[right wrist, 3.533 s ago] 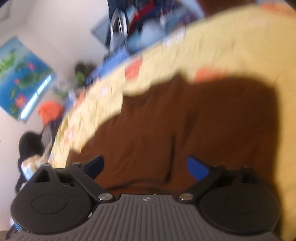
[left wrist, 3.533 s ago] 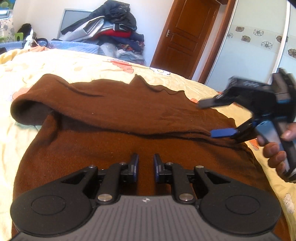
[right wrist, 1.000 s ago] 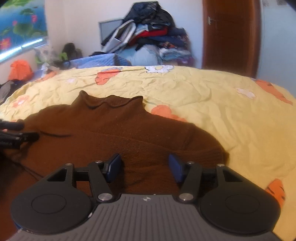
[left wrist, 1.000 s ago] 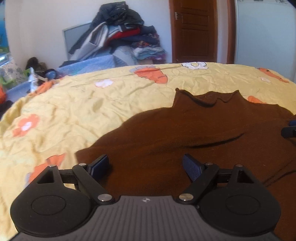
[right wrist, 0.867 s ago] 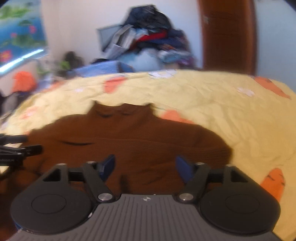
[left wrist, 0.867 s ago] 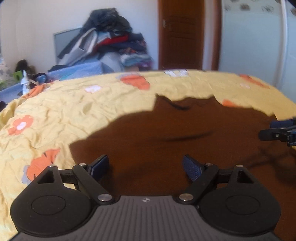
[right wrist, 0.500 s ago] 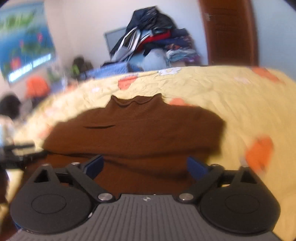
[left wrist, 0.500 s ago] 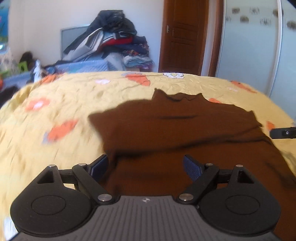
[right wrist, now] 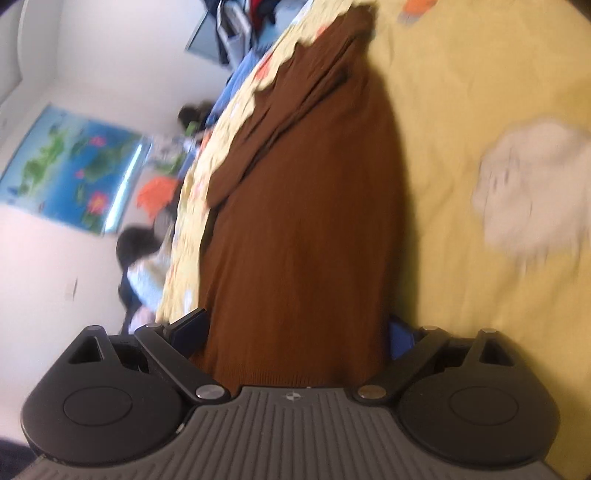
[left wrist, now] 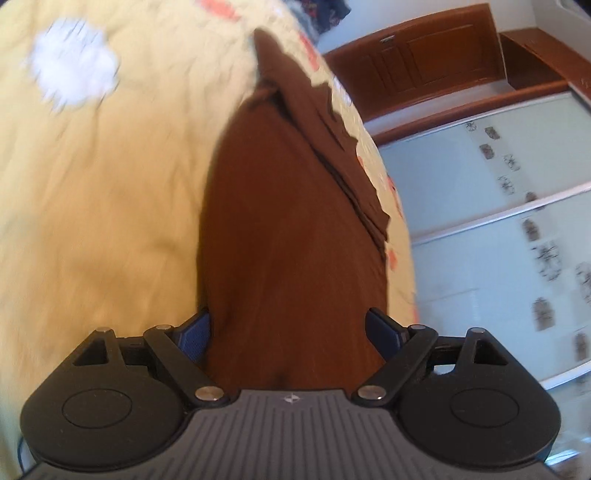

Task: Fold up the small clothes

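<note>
A brown knit sweater (left wrist: 295, 221) lies flat on the yellow flowered bedsheet (left wrist: 92, 203), sleeves folded across its body, collar at the far end. My left gripper (left wrist: 288, 332) is rolled on its side at the near end of the sweater, jaws wide, the cloth filling the gap and overlapping one blue pad (left wrist: 192, 334). The right wrist view shows the same sweater (right wrist: 306, 221) running away lengthwise. There my right gripper (right wrist: 295, 332), also rolled, stands wide with the ribbed hem between its fingers. No pad is seen pressing on the cloth.
The bedsheet (right wrist: 480, 74) spreads wide beside the sweater. A wooden door (left wrist: 424, 70) and pale sliding wardrobe doors (left wrist: 498, 221) stand past the bed edge. A blue poster (right wrist: 74, 170), floor clutter and a clothes pile (right wrist: 240, 18) sit on the other side.
Both grippers have swung around to the sweater's near end and rolled onto their sides. The right jaws have widened. The sweater lies as before.
</note>
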A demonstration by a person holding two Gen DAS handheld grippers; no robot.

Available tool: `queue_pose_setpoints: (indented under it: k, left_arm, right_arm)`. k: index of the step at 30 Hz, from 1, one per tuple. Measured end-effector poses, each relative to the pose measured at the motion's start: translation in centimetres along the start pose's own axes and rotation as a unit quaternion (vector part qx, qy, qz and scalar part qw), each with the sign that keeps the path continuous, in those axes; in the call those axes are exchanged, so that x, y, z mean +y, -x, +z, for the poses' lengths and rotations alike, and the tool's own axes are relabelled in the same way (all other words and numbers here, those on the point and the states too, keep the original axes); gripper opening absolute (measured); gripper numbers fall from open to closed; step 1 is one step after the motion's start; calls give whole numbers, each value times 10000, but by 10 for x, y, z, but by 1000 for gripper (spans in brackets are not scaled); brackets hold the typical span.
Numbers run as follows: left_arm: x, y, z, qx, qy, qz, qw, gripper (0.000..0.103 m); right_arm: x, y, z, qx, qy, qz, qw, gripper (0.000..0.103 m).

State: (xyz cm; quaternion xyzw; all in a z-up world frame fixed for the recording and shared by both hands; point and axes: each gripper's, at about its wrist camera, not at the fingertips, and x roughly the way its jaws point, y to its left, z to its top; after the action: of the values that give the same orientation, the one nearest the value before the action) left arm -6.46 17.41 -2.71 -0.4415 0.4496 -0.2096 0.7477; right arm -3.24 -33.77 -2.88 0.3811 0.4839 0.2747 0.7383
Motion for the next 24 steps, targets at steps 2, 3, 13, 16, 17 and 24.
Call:
queue_pose_setpoints:
  k: [2,3,13,16,17,24]
  left_arm:
    - [3,1,-6,133,124,-75,9998,87]
    - [3,1,-9,176,131,-89,9997,87]
    - [-11,0,-30,480,-84,18,9988,79]
    - [-12,-9,-34,610,-133,426,9971,24]
    - [-12,-10,-34,626,-134,494,9967,18]
    - [-32,9,-41,466,-702,995,9915,4]
  right_arm:
    - [3,-4,-10,243,-50,99,9996,95]
    - [6,-7,-14,336,-13,117,9994,95]
    - [5,-1,-25,344,-376,211,9985,75]
    - [-1,-3,-26,304,-541,325,9975,55]
    - [-3,-5,-27,337,-549,304,9975,47]
    - [-4,5,-41,183,-368,170,9990,13]
